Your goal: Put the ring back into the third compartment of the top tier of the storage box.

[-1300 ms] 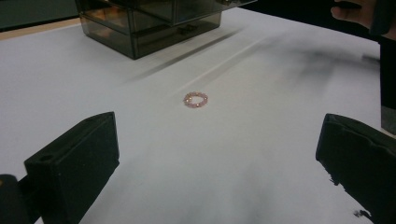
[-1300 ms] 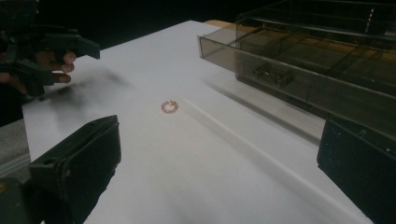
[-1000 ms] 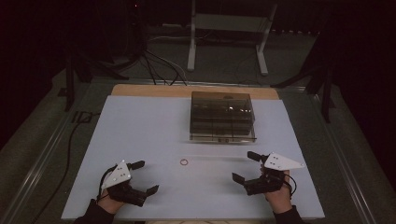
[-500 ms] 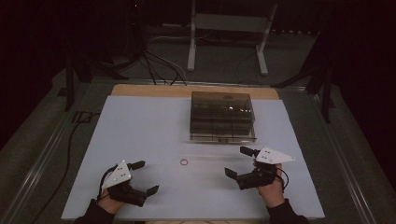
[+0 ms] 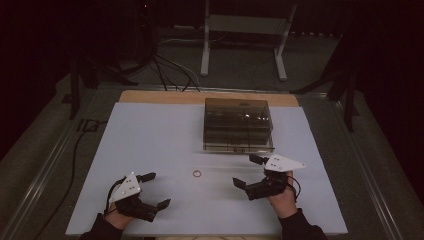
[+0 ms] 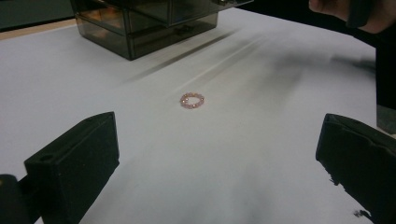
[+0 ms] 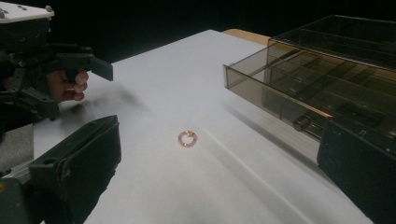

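Smoky transparent plastic drawer box [image 7: 327, 88] cut off at frame edge. Small pink beaded ring [image 5: 197, 174] lies between left gripper [image 5: 152, 190] and right gripper [image 5: 247, 171], untouched; both sets of jaws apart.

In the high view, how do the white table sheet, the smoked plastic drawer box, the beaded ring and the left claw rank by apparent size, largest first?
1. White table sheet, by far the largest.
2. Smoked plastic drawer box.
3. Left claw; it sits nearer the camera, which enlarges it somewhat, yet it looks smaller than the box.
4. Beaded ring, clearly the smallest.

No text, label, brand, number or sign can be read anywhere.
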Demonstrator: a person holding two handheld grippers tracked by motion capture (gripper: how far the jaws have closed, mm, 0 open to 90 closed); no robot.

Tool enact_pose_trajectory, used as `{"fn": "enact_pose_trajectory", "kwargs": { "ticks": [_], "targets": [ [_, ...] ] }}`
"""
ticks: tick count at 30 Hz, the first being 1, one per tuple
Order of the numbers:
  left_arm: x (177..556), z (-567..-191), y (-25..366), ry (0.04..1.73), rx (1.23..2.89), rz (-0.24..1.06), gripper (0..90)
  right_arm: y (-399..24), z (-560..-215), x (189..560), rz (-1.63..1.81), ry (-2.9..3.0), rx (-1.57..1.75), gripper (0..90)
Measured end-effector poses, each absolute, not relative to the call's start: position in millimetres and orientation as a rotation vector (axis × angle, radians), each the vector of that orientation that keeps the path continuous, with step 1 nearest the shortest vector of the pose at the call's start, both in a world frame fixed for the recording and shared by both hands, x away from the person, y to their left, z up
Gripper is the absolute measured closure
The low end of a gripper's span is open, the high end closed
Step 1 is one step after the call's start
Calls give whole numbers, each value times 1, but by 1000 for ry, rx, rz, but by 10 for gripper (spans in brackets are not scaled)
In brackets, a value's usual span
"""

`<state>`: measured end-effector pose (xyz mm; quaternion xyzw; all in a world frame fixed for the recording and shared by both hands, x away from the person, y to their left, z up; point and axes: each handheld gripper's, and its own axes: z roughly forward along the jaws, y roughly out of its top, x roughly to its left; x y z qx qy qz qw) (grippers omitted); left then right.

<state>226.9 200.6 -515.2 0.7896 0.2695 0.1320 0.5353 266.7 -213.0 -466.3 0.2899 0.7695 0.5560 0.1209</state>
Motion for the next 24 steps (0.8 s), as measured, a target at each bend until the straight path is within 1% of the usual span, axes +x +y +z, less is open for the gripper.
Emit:
{"fn": "enact_pose_trajectory", "kwargs": {
  "ticks": [24],
  "targets": [
    [227, -516, 201, 649, 1883, 320, 6, -184, -474, 279, 1600, 2307, 837, 0]
  ]
}}
